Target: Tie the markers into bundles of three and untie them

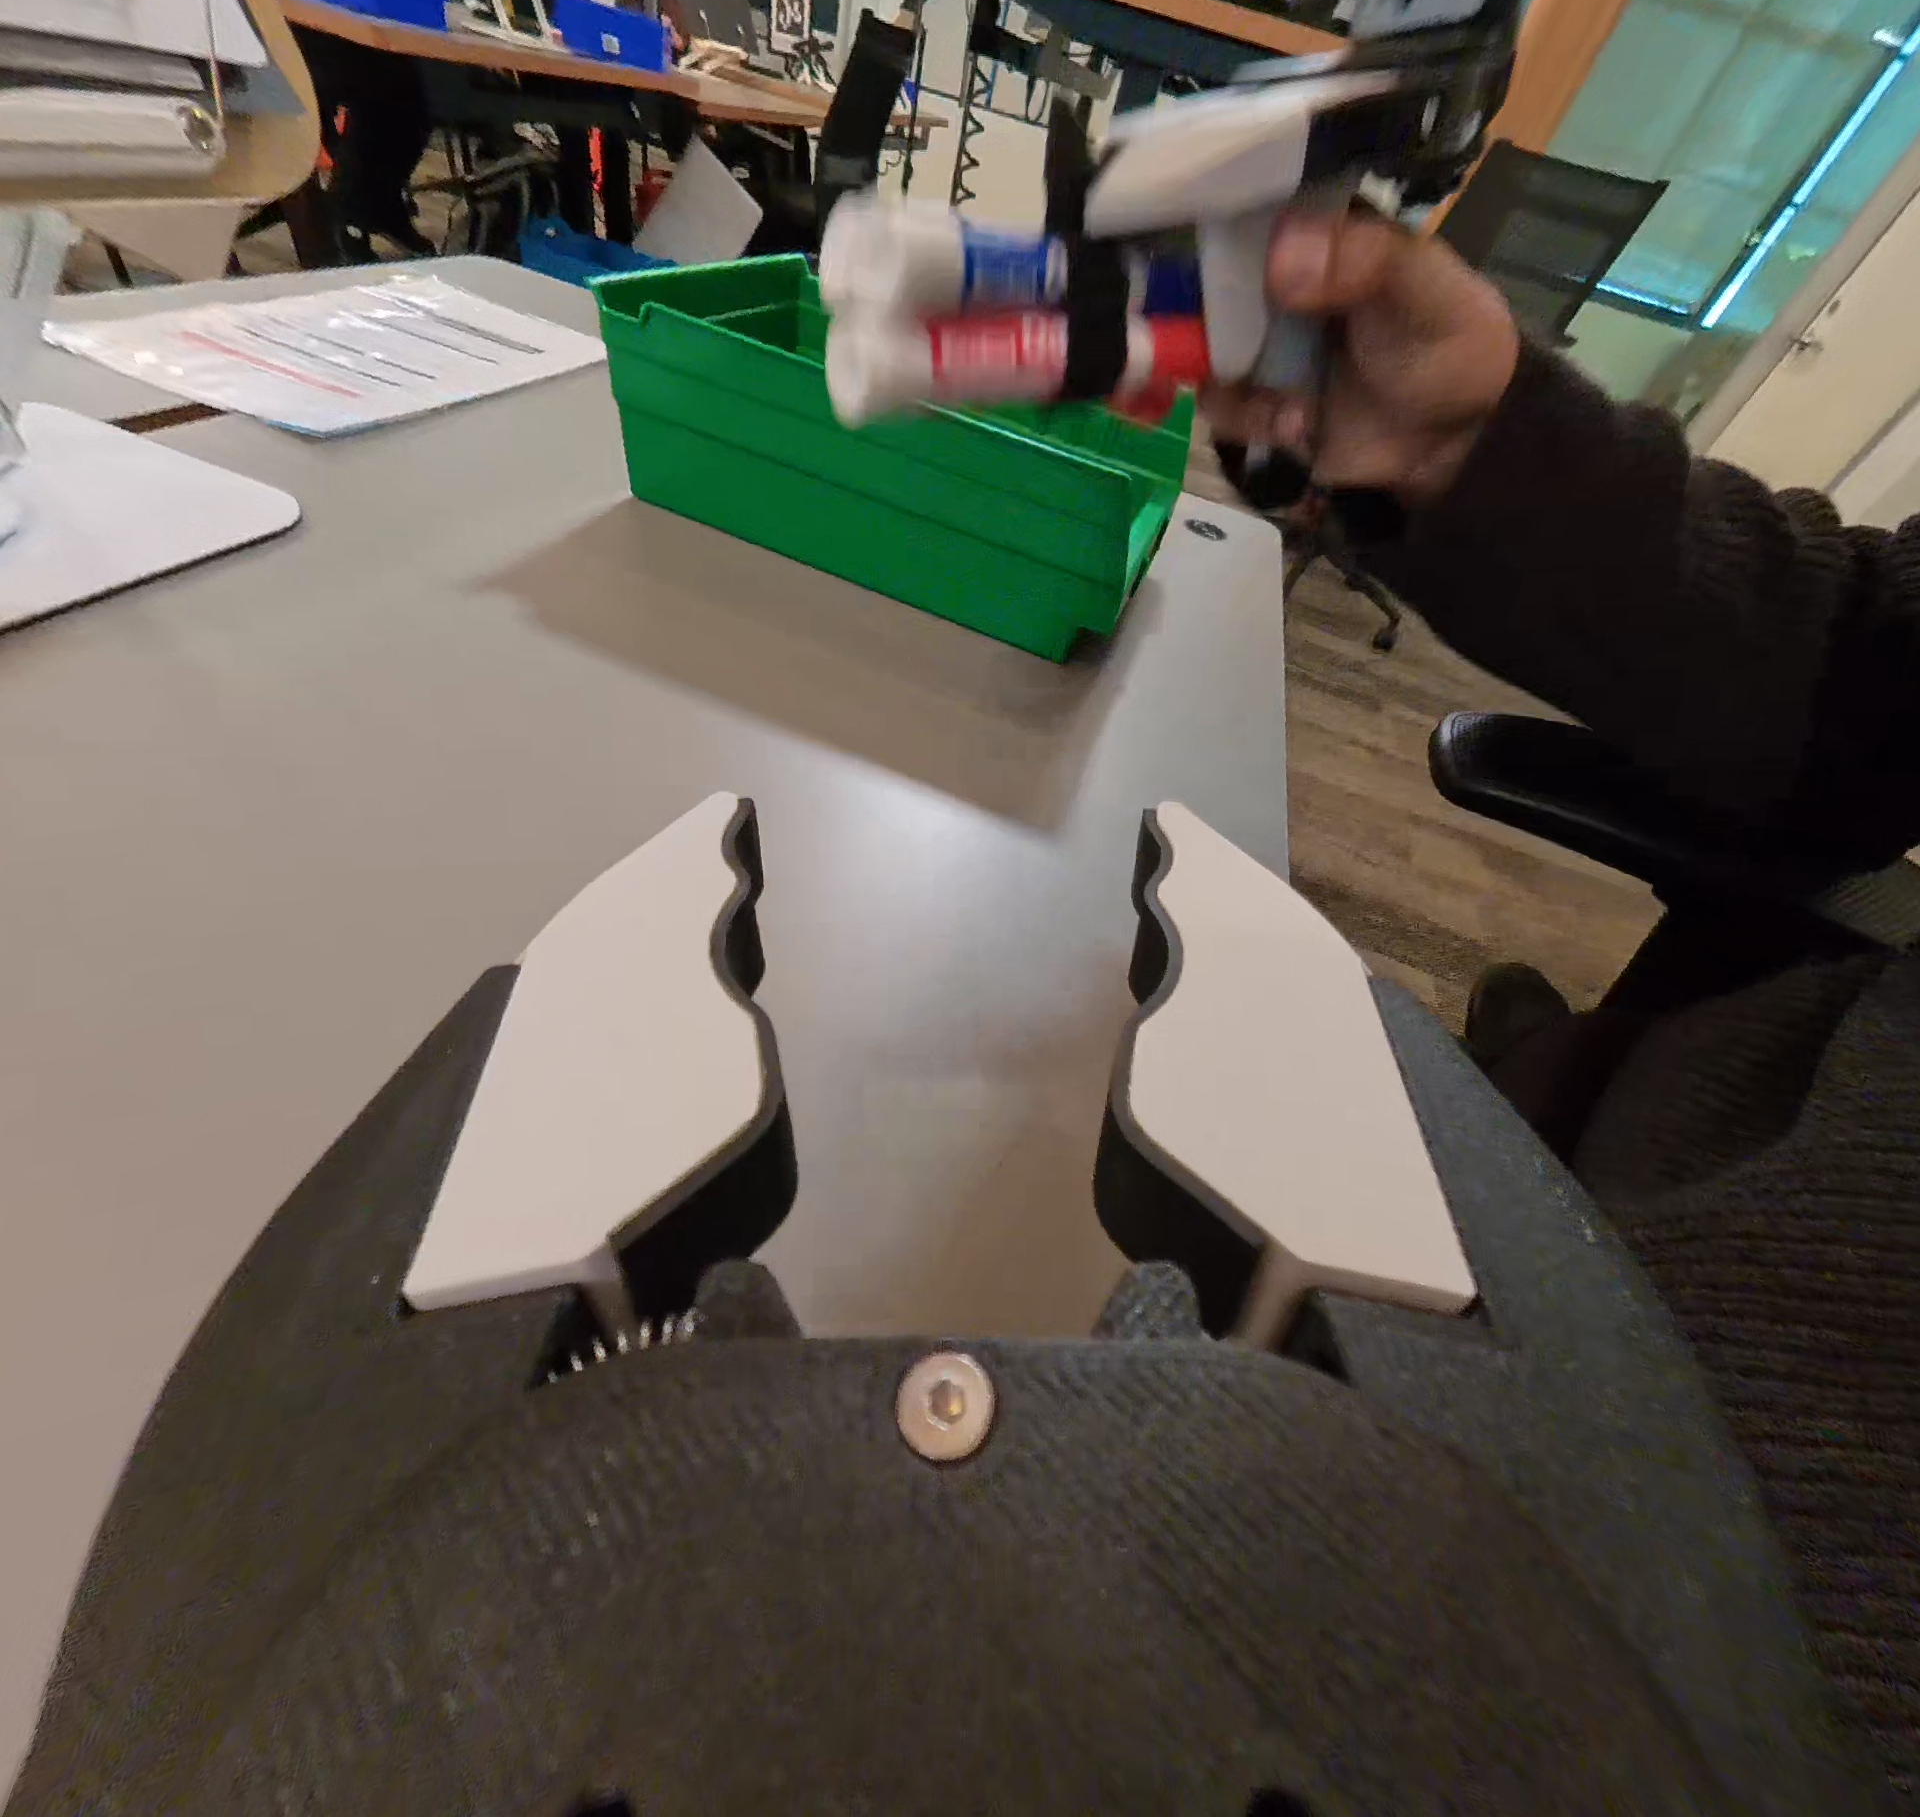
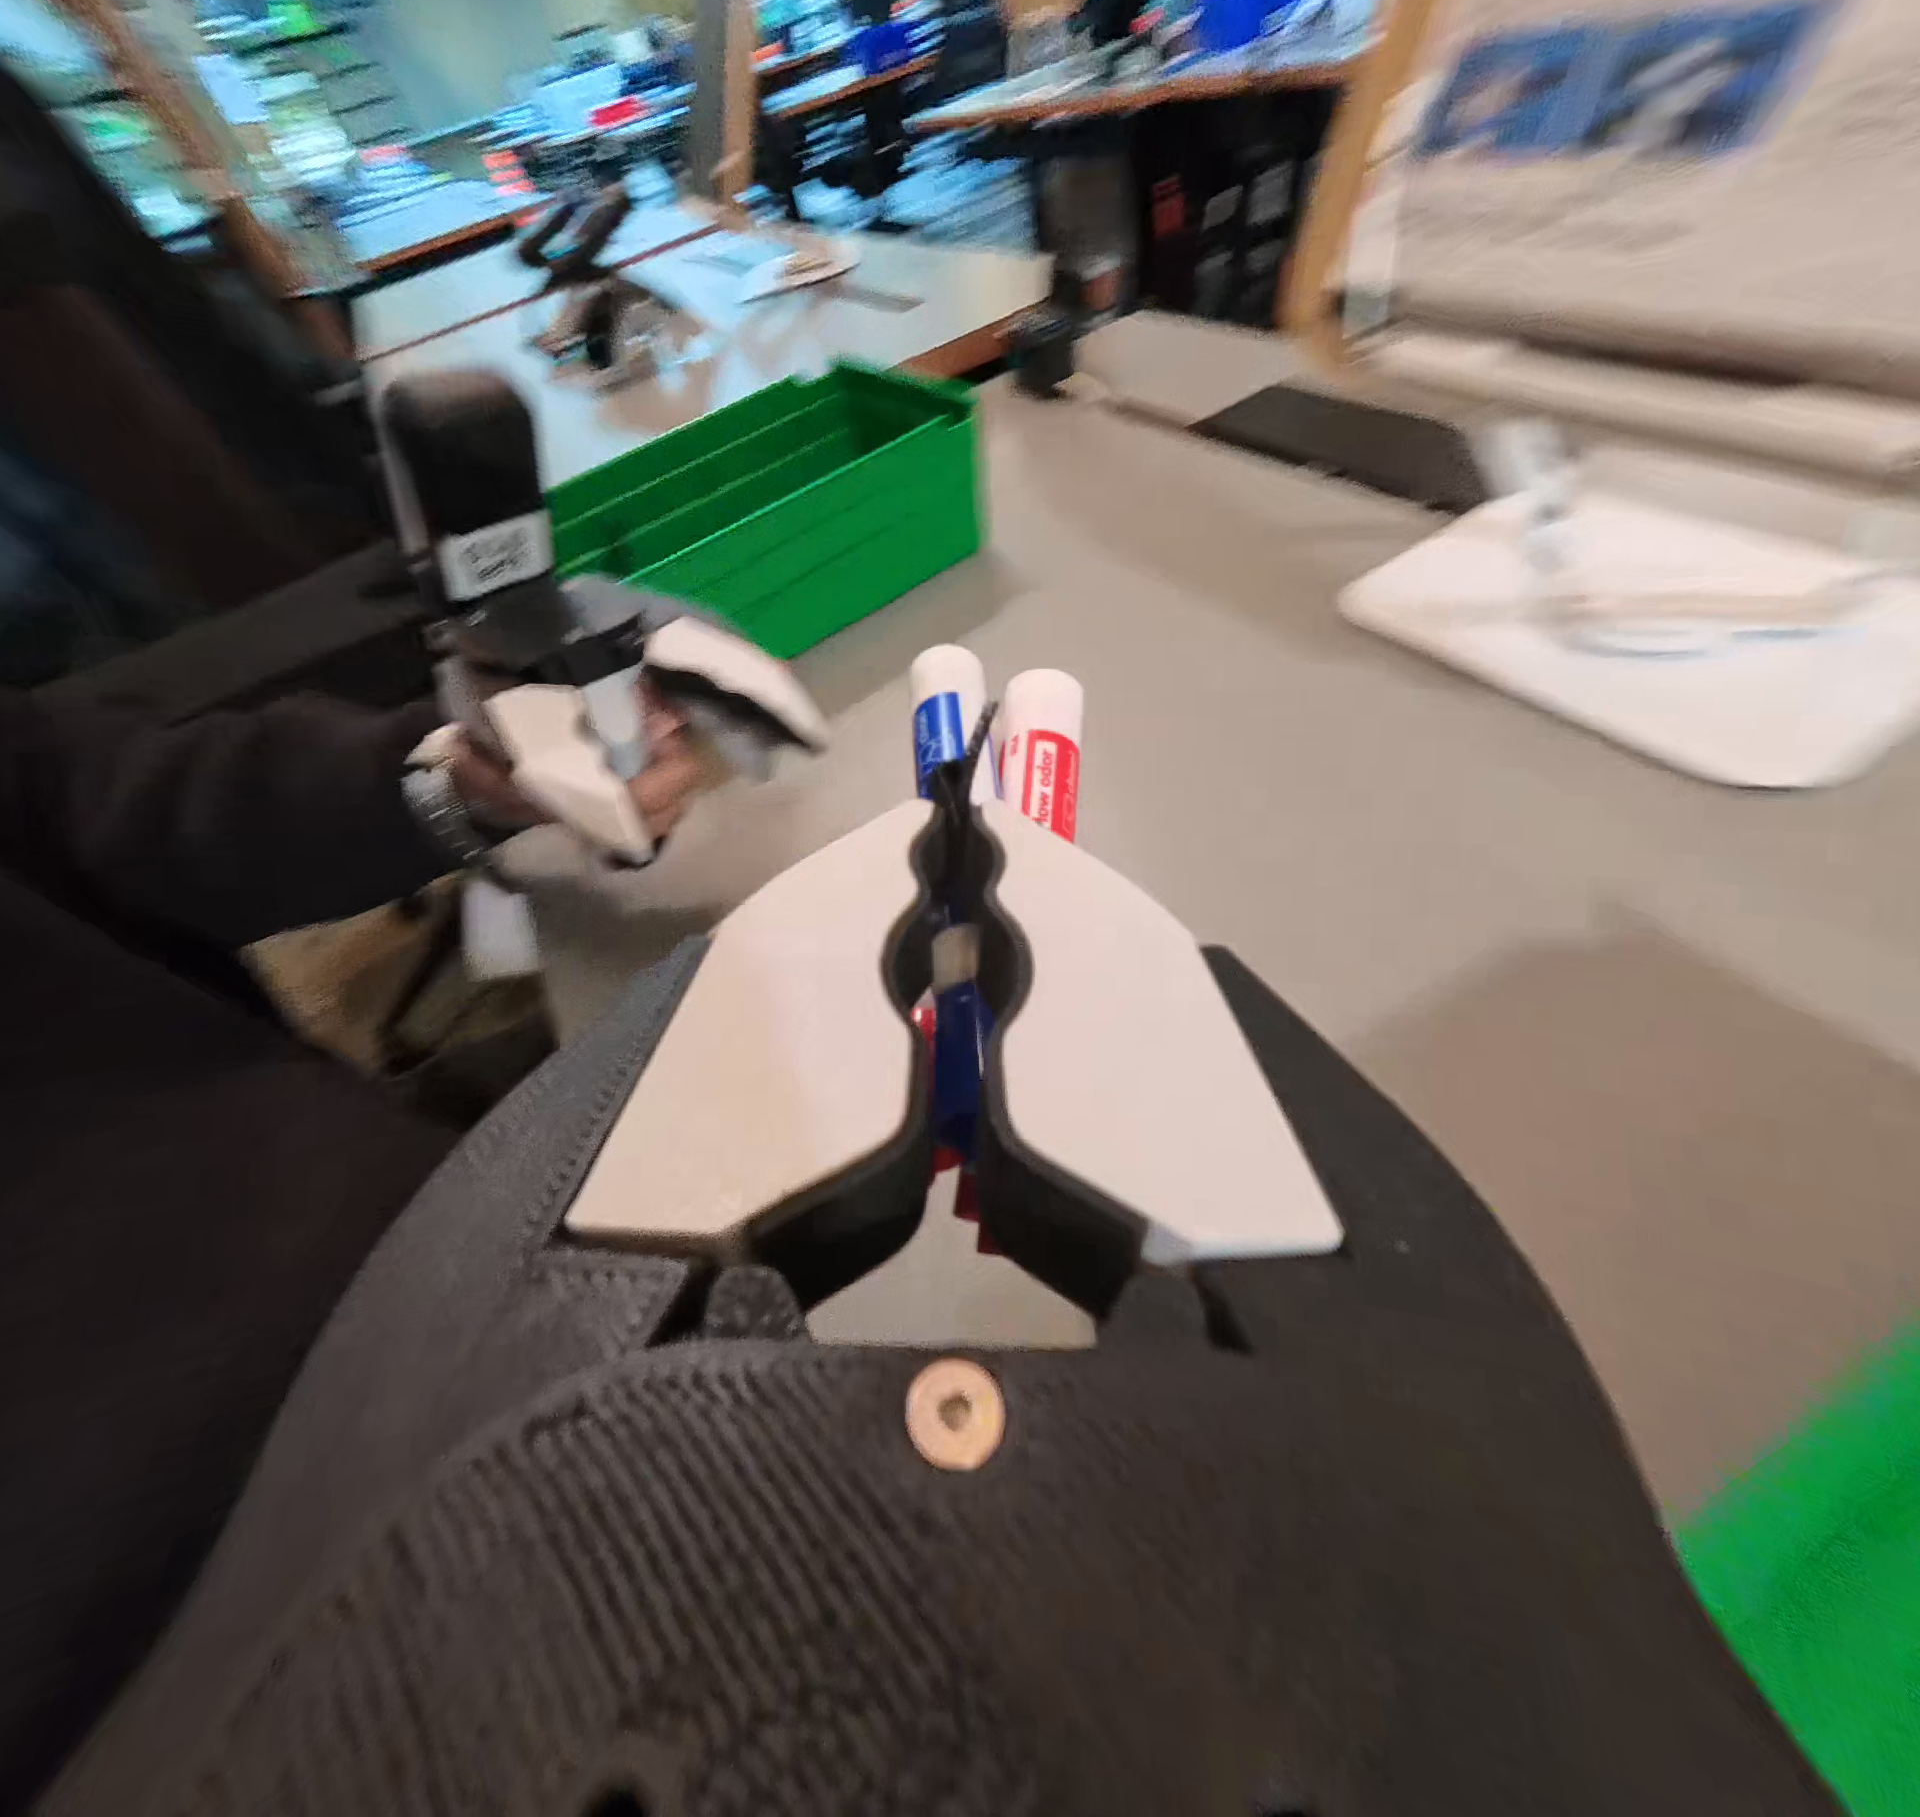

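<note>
My right gripper [image 2: 951, 811] is clamped on two bundled markers [image 2: 997, 739] mid-frame, while my left gripper [image 1: 945, 822] gapes wide, empty, over the grey table [image 1: 312, 728].

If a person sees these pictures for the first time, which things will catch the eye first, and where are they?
First the two markers, one blue and one red, bundled with a black tie and clamped in the right gripper above the grey table. Then the bright green bin, standing near the table's far edge. The left gripper hangs open and empty over the table.
</note>
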A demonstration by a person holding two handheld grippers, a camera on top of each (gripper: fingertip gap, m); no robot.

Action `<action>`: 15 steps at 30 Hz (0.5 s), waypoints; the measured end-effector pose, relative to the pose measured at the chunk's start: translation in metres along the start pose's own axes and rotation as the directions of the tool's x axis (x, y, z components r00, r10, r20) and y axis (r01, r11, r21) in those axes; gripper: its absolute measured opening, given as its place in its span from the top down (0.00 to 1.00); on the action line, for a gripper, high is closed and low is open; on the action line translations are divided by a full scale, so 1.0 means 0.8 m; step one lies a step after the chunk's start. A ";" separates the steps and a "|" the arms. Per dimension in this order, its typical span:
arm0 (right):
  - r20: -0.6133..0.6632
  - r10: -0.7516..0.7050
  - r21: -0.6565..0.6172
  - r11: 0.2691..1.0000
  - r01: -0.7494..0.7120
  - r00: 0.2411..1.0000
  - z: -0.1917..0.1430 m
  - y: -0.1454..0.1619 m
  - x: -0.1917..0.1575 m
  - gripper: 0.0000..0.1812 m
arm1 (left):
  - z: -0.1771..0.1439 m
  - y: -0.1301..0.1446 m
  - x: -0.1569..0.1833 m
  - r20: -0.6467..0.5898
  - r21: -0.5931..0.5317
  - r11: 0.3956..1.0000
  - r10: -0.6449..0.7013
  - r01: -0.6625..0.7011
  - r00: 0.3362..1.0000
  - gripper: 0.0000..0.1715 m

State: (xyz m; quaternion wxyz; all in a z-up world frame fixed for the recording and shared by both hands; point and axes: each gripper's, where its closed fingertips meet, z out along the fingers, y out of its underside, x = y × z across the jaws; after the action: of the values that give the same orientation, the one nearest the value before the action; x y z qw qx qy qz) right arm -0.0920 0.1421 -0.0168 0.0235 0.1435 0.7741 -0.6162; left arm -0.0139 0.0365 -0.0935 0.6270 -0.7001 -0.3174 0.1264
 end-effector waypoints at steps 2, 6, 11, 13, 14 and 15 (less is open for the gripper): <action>-0.180 0.016 0.062 0.998 -0.005 0.984 -0.056 -0.030 0.046 0.98 | 0.002 0.004 0.001 -0.010 -0.010 1.000 -0.009 0.009 1.000 0.59; -0.506 0.106 0.109 0.992 -0.058 0.856 -0.154 -0.026 0.166 0.98 | 0.011 0.016 0.009 -0.039 -0.053 0.999 -0.009 0.007 0.999 0.58; -0.634 0.311 0.176 0.950 -0.259 0.708 -0.168 0.057 0.292 0.98 | 0.020 0.025 0.018 -0.064 -0.087 0.996 -0.007 0.002 0.998 0.58; -0.611 0.365 0.160 0.926 -0.343 0.702 -0.139 0.085 0.307 0.98 | 0.021 0.026 0.020 -0.062 -0.091 0.996 -0.002 -0.003 0.998 0.58; -0.621 0.359 0.127 0.924 -0.362 0.697 -0.127 0.096 0.312 0.98 | 0.022 0.027 0.020 -0.060 -0.094 0.996 0.001 -0.006 0.998 0.58; -0.643 0.341 0.101 0.925 -0.365 0.686 -0.118 0.105 0.318 0.98 | 0.022 0.028 0.020 -0.058 -0.097 0.995 0.003 -0.009 0.998 0.58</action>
State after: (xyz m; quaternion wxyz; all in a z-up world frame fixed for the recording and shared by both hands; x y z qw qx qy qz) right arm -0.3014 0.2989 -0.1276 -0.1255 0.4937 0.7019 -0.4978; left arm -0.0056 0.0602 -0.1144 0.6006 -0.7342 -0.3029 0.0922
